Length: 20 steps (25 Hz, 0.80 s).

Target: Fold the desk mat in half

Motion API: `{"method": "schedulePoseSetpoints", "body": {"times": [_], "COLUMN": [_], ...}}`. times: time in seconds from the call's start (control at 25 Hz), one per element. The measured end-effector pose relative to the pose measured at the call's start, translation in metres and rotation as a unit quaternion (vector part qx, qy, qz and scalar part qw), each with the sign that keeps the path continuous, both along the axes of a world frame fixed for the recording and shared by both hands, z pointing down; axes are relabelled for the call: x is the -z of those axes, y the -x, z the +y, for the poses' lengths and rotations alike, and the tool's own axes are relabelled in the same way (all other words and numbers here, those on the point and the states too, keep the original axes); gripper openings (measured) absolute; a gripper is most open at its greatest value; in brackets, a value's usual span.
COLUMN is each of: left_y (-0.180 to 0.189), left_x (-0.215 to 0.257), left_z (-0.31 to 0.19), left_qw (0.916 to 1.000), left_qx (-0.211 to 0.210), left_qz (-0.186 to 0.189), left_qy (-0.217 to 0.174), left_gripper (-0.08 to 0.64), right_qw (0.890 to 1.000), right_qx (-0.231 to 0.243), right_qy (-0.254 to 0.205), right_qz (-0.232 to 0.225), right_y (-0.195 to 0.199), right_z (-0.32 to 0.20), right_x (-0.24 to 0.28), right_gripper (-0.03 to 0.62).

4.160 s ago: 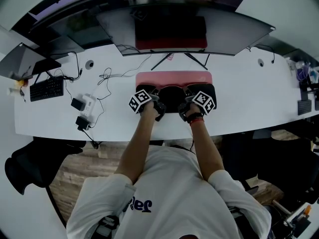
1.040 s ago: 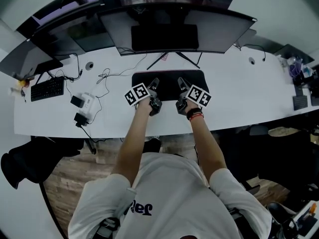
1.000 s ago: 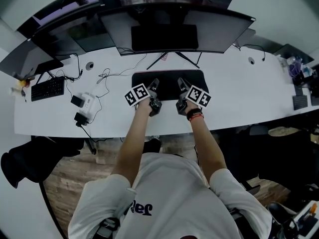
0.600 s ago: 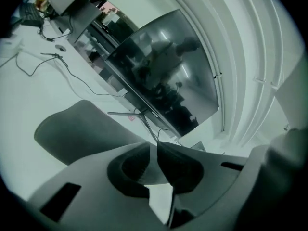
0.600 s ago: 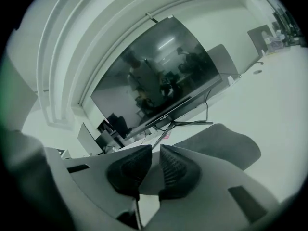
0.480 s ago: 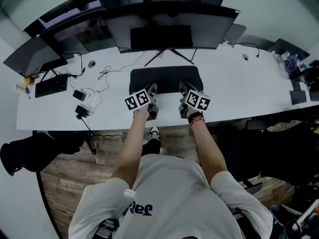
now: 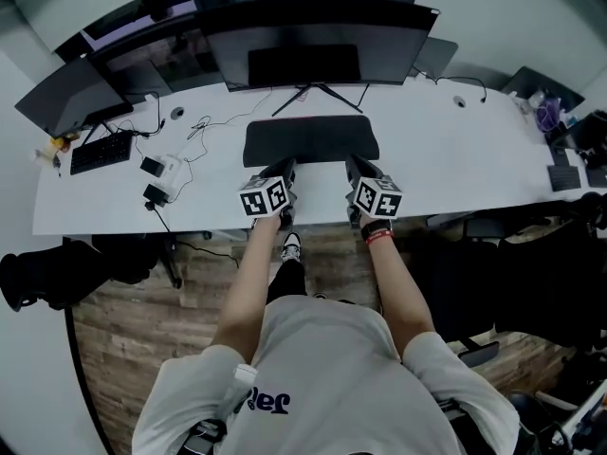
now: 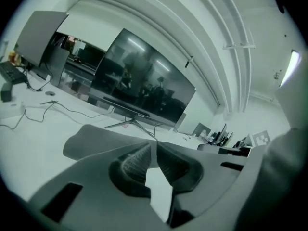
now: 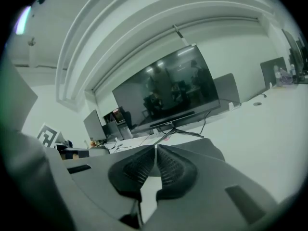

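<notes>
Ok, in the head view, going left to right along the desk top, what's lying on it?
keyboard → white box with cables → desk mat → dark flat items at the right end.

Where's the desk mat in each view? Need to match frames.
Head view: mat upper centre, just below the monitor.
Left gripper view: mat lower left of centre, below the monitor.
Right gripper view: mat low, right of centre, below the monitor.
Shared landmark: the monitor.
</notes>
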<state>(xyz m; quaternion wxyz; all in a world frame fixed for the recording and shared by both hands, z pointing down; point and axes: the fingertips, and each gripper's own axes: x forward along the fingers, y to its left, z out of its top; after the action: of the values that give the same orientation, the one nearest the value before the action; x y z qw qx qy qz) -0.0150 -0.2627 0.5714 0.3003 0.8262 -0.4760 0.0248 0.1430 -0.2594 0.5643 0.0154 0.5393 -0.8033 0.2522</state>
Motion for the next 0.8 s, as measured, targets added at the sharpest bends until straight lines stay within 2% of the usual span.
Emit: {"method": "schedulePoseSetpoints", "body": {"times": [0.12, 0.28, 0.48, 0.8], "left_y": [0.002, 0.007, 0.015, 0.026], "left_x": [0.009, 0.027, 0.042, 0.045], "left_z": [0.017, 0.039, 0.064, 0.102], "left_qw": [0.9989, 0.9930, 0.9887, 0.9840], "left_qx": [-0.001, 0.009, 0.021, 0.036], "left_qz": [-0.038, -0.090, -0.107, -0.123], "left_qy": [-0.028, -0.077, -0.103, -0.123], "left_gripper": [0.049, 0.040, 0.032, 0.025], "right_qw": [1.000, 0.998, 0.997, 0.996], "right_qx": [0.005, 0.009, 0.005, 0.004], "right_qy": [-0.015, -0.034, -0.047, -0.061], "right_qz": [0.016, 0.057, 0.061, 0.067], "right_y": [-0.001, -0.004, -0.006, -0.006], "right_z": [0.018, 0.041, 0.067, 0.102], "right_x": [0.008, 0.015, 0.022, 0.024], "right_gripper": [0.021, 0.015, 0.015, 0.015]}}
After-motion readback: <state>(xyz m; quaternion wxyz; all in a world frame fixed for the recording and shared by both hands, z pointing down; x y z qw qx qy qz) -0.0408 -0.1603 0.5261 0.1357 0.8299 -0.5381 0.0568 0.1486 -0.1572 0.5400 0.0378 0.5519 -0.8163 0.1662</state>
